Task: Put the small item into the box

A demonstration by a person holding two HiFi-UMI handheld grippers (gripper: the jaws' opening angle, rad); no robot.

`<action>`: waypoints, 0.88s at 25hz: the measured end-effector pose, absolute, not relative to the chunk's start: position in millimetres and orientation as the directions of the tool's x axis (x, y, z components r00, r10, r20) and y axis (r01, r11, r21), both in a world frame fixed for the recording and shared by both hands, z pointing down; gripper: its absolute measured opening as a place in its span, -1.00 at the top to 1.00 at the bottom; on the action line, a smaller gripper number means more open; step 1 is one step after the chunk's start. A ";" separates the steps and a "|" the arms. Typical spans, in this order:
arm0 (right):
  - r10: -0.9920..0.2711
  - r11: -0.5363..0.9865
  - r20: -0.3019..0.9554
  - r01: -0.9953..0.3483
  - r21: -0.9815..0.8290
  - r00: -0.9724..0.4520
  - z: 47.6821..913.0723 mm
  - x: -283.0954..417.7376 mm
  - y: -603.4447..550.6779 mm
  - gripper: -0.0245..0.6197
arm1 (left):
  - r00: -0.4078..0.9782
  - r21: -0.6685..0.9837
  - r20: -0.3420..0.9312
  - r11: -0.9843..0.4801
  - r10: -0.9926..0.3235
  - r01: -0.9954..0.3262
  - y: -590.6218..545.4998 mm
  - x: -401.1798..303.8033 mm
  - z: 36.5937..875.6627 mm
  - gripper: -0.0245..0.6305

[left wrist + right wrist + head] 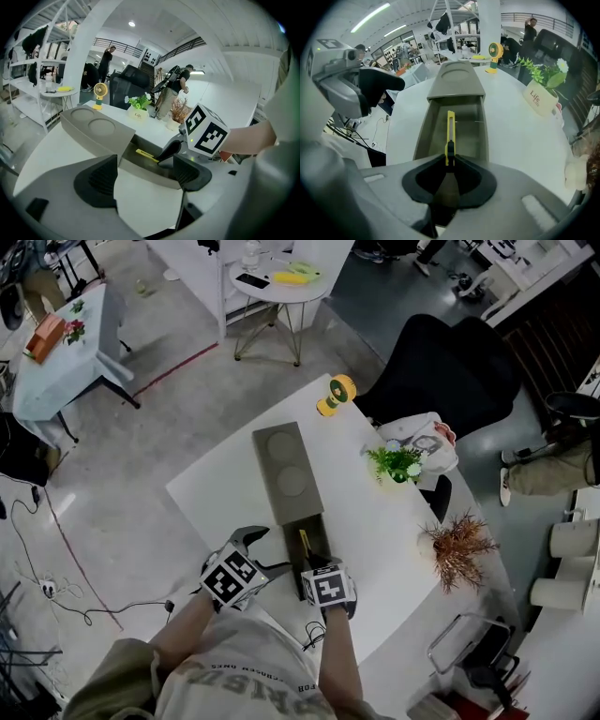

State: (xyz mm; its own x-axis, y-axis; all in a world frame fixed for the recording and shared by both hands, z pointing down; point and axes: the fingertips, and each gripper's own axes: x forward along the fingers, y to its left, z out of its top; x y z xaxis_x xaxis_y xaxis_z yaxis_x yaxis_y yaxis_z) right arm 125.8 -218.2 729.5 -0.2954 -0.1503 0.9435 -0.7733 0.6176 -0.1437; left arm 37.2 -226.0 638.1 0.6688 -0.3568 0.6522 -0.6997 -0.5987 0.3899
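Observation:
A long grey box (286, 474) lies on the white table (394, 531), its lid slid away so the near compartment stands open. My right gripper (315, 564) points steeply down into that compartment, shut on a slim yellow utility knife (450, 131) whose far end reaches along the box floor. The left gripper view shows the knife (145, 154) inside the box (93, 129) with the right gripper (166, 152) on it. My left gripper (265, 553) hovers just left of the box's near end, open, with only bare table between its fingers (96, 180).
A yellow desk fan (337, 393) stands at the table's far corner. A potted green plant (397, 463) and a dried brown plant (457, 545) sit along the right edge. A black chair (450, 371) is behind the table.

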 end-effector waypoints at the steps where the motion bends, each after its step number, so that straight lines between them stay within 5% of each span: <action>1: -0.140 0.619 0.949 -0.773 -0.140 -0.284 730.9 126.6 -218.0 0.74 | 0.666 0.387 0.658 -0.600 -0.353 -0.700 -225.4 37.1 638.3 -0.16; 22: 0.006 0.592 0.990 -0.797 -0.119 -0.144 749.0 131.9 -209.6 0.74 | 0.657 0.386 0.684 -0.606 -0.318 -0.695 -228.9 33.1 650.6 -0.16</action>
State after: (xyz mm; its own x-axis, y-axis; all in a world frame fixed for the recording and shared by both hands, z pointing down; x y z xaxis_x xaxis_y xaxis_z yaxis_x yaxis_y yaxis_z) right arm 131.9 -209.6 749.0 -0.1436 0.0056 0.9896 -0.7970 0.5921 -0.1190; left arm 33.1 -228.9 650.6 0.6570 -0.3178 0.6836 -0.6953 -0.6061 0.3864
